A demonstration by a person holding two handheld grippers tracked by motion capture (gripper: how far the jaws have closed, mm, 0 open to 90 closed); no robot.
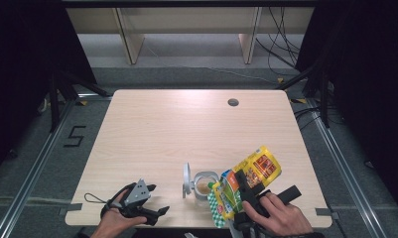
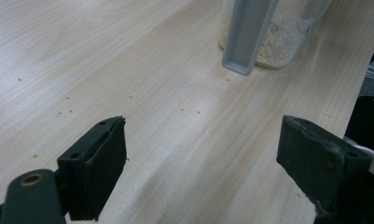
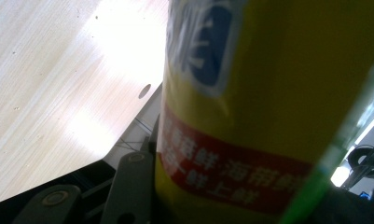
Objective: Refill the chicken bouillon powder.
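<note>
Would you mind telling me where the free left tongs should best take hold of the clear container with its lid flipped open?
I would grip the clear container across its body, below the rim, coming in level from its left-hand side in the high view. The open lid stands upright on that side, so go under it. The left tongs are open, and the yellow bag in the right tongs crowds the other side.

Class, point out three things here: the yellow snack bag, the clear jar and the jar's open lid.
yellow snack bag (image 1: pixel 258 166), high view, printed front.
clear jar (image 1: pixel 205 185), high view, its mouth.
lid (image 1: pixel 187 179), high view, raised flap.
</note>
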